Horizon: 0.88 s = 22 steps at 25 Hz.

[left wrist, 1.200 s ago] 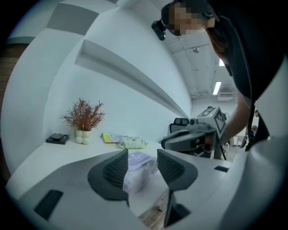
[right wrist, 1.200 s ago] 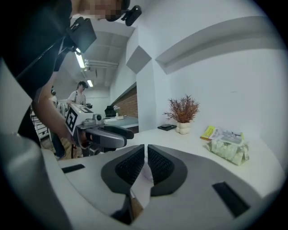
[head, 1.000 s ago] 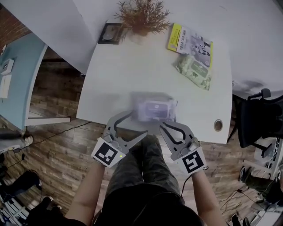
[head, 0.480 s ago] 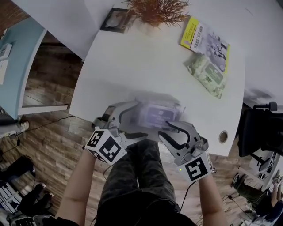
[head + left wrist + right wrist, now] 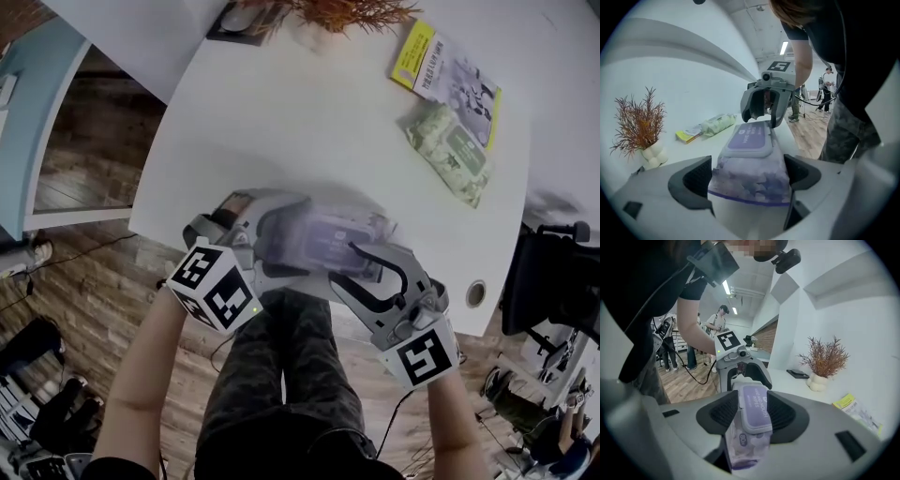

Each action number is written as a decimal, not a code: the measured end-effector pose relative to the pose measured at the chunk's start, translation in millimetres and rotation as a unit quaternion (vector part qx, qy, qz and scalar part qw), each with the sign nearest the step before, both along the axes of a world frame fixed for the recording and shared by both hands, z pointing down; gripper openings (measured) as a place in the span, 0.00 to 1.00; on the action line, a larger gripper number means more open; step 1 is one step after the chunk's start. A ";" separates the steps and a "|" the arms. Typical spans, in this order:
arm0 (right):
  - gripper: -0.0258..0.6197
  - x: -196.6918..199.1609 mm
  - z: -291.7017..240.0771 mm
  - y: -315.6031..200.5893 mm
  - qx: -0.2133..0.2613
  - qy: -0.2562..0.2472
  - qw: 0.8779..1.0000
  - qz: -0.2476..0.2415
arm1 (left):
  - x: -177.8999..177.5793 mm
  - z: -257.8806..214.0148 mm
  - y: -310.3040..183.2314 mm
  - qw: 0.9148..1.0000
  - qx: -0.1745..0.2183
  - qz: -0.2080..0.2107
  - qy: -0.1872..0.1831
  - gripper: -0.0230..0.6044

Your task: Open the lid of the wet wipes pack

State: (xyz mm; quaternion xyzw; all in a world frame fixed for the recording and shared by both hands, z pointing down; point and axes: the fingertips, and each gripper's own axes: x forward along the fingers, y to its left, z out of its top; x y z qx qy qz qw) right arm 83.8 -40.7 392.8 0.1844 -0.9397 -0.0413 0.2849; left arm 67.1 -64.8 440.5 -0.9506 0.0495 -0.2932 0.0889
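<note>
A purple wet wipes pack (image 5: 323, 239) lies flat near the white table's (image 5: 309, 122) front edge, its grey-rimmed lid (image 5: 747, 138) closed and facing up. My left gripper (image 5: 291, 234) straddles the pack's left end. Its jaws have just been opening, and the pack (image 5: 750, 180) fills the space between the black pads (image 5: 693, 180). My right gripper (image 5: 342, 264) straddles the right end, its jaws also just opened wider, with the lid (image 5: 754, 408) between its pads (image 5: 719, 416). Each gripper faces the other across the pack: the right gripper (image 5: 766, 101) and the left gripper (image 5: 740, 364).
A green wipes pack (image 5: 457, 155) and a yellow booklet (image 5: 445, 70) lie at the far right. A dried plant (image 5: 352, 9) and a dark flat item (image 5: 239, 19) stand at the back. A cable hole (image 5: 476, 293) sits by the front right edge, a black chair (image 5: 553, 281) beyond it.
Both grippers came forward from the table's front edge and sank over the pack's ends. The right jaws went from shut to wide; the left ones spread further and rolled.
</note>
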 end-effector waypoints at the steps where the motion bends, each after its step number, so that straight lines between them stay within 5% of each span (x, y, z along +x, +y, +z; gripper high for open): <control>1: 0.33 -1.2 0.4 0.0 0.001 -0.002 1.000 -0.001 | 0.2 -0.3 -0.4 1.000 -0.003 0.002 0.004 0.78; 9: 0.34 -10.5 7.7 -3.0 0.025 0.015 0.999 -0.023 | -0.2 -1.1 -2.3 1.000 -0.002 0.003 0.022 0.78; 19: 0.27 -17.8 10.4 6.1 0.146 0.068 0.985 -0.067 | -0.4 0.0 -1.5 1.000 -0.006 0.000 0.026 0.76; 22: 0.24 -18.5 11.7 7.2 0.126 0.058 0.988 -0.063 | -0.9 0.0 -0.6 1.000 -0.005 -0.001 0.025 0.76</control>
